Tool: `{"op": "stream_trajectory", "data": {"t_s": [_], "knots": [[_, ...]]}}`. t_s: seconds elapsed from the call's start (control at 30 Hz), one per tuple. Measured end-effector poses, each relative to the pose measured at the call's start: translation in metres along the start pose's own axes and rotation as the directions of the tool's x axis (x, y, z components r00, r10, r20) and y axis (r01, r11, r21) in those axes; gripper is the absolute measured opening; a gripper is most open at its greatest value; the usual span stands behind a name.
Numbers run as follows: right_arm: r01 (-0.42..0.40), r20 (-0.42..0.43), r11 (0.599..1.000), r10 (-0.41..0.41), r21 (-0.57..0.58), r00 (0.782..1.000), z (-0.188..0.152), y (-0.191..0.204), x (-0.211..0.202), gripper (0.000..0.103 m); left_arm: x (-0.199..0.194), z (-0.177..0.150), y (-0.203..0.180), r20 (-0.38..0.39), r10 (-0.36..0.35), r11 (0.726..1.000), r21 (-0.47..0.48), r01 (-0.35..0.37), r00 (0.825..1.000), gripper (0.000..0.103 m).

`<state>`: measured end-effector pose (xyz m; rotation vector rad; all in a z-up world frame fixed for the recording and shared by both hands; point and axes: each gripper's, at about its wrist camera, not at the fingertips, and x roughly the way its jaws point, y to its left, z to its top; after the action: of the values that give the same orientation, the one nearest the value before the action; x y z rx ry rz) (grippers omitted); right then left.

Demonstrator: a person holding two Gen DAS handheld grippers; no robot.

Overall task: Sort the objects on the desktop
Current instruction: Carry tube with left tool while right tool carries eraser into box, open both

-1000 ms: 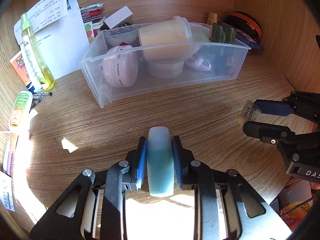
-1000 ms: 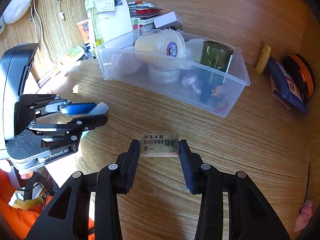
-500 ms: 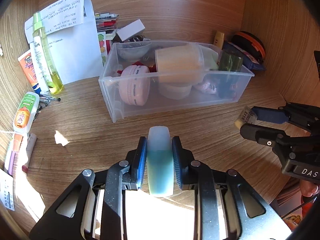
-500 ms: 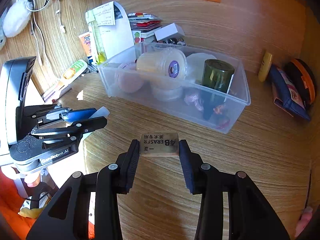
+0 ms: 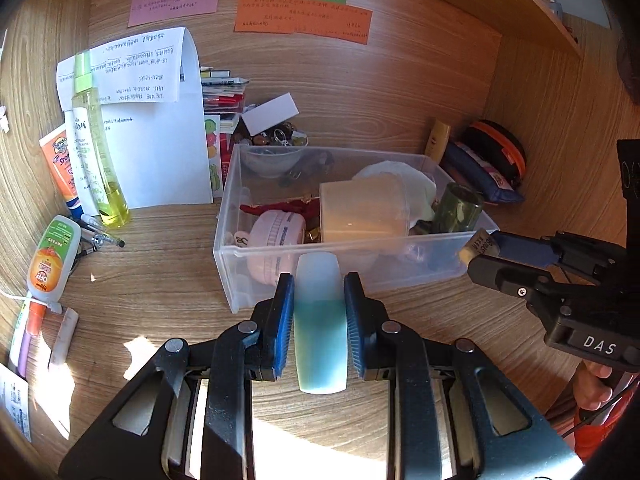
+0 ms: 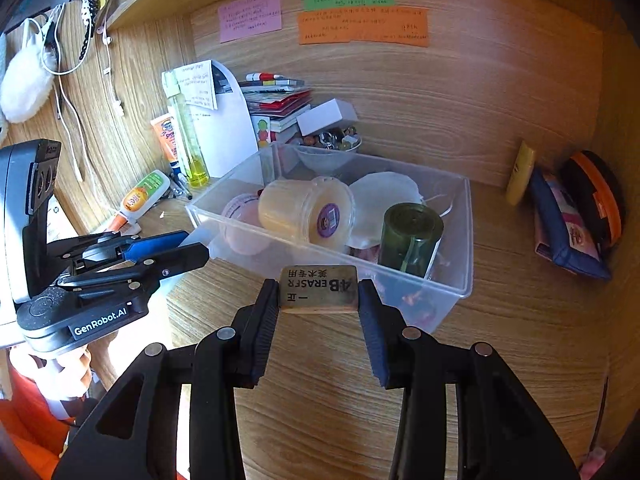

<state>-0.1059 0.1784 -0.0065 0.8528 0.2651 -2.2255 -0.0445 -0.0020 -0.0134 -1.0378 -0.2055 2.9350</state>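
My left gripper (image 5: 319, 280) is shut on a small translucent bottle (image 5: 320, 320) with blue liquid, held above the desk just in front of the clear plastic bin (image 5: 236, 248). My right gripper (image 6: 318, 286) is shut on a tan 4B eraser (image 6: 318, 290), also raised, near the bin's (image 6: 460, 280) front wall. The bin holds a pale yellow tub (image 6: 304, 212), a dark green jar (image 6: 410, 234), a pink round case (image 5: 276, 236) and a white pad (image 6: 384, 196). Each gripper shows in the other's view: the right gripper (image 5: 480, 254) at the right, the left gripper (image 6: 192, 246) at the left.
A tall yellow spray bottle (image 5: 96, 144), an orange tube (image 5: 60, 168), a white sheet of paper (image 5: 160, 128) and a small orange-labelled bottle (image 5: 50, 260) crowd the left side. A navy pouch (image 6: 568, 224), an orange-rimmed black case (image 6: 600, 196) and a yellow tube (image 6: 520, 172) lie at the right wall. Sticky notes (image 5: 304, 20) hang on the back wall.
Both grippers have risen with their objects, and the views have tilted up: the bin sits lower in frame and the back wall with its notes has come into sight.
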Motion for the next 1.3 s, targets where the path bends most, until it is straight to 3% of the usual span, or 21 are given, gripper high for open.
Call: {"op": "stream_trajectory", "data": {"t_s": [0.27,0.73,1.3], "knots": [[-0.006,-0.015,1.0,0.006,0.017,1.0,0.014,-0.012,0.02,0.037,0.01,0.02,0.012,0.021,0.004,1.0,-0.002,-0.004,1.0,0.025],[0.008,-0.049,1.0,-0.008,0.006,0.999,0.028,-0.02,0.046,0.037,0.045,0.049,0.026,-0.008,-0.011,1.0,-0.015,0.011,1.0,0.025],[0.013,-0.073,1.0,-0.012,0.014,0.997,0.03,-0.027,0.059,0.037,0.069,0.05,0.028,-0.04,-0.018,1.0,-0.027,0.017,0.999,0.025]]}}
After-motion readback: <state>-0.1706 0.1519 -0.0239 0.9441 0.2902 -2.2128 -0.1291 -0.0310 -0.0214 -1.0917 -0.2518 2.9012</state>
